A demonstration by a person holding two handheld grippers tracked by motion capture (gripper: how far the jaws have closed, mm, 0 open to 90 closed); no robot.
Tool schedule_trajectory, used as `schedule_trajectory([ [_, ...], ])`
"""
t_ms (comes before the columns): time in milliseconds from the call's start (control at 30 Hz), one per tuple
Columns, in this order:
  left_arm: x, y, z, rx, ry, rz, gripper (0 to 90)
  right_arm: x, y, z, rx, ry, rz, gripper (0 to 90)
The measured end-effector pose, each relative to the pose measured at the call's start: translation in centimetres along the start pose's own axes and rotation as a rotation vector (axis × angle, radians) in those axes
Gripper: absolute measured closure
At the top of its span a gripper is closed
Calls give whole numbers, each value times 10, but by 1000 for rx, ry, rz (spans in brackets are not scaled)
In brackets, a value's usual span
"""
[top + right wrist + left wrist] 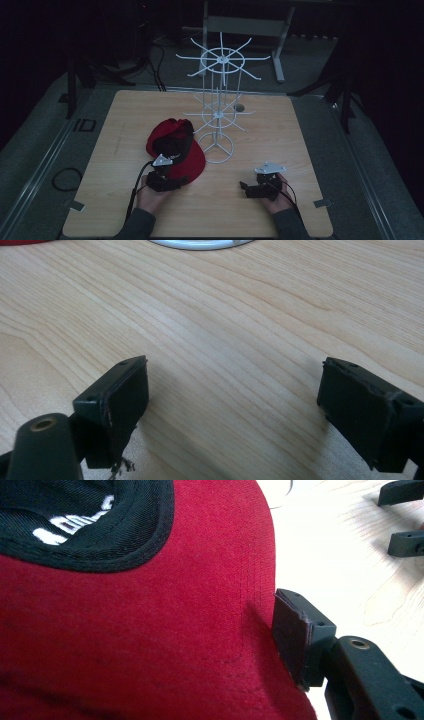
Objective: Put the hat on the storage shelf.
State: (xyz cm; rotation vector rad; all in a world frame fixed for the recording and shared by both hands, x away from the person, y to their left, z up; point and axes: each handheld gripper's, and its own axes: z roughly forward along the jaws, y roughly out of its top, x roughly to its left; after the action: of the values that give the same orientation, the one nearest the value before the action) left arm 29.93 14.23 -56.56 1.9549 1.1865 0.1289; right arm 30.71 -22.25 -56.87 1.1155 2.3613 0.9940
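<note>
The red cap [176, 150] lies on the wooden table [280, 150], left of centre and just beside the round base of the white wire rack [218, 120], its black inner lining turned up toward the camera. The left gripper [167, 172] is right at the cap's near edge — in the left gripper view the red brim [150, 645] runs in between the jaws, and one black pad [292, 635] sits against the brim's edge on the right; the other jaw is hidden behind the cloth. The jaws stand part-way spread with the brim between them, and whether the pads are truly pressing on it cannot be told from here. Over on the right, the right gripper [247, 189] rests low above bare table, well apart from the cap, held in the person's right hand [277, 192]. Its own view shows both pads [125, 400] spread wide over the wood grain — nothing between them, with the rack's base ring [200, 244] just peeking in at the top edge.
</note>
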Motion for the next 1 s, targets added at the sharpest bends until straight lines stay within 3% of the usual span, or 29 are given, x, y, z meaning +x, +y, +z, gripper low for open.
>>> schedule_trajectory([
  [333,-3,-1,-3,17,1,15,638,0,0,0,0,0,0,129],
  [467,-4,-2,-5,14,25,31,671,0,0,0,0,0,0,129],
  [833,3,-4,-14,-28,128,36,685,0,0,0,0,0,0,129],
  [900,3,-4,-17,-37,178,73,682,0,0,0,0,0,0,129],
  [1000,1,-3,-20,-47,211,114,677,0,0,0,0,0,0,129],
])
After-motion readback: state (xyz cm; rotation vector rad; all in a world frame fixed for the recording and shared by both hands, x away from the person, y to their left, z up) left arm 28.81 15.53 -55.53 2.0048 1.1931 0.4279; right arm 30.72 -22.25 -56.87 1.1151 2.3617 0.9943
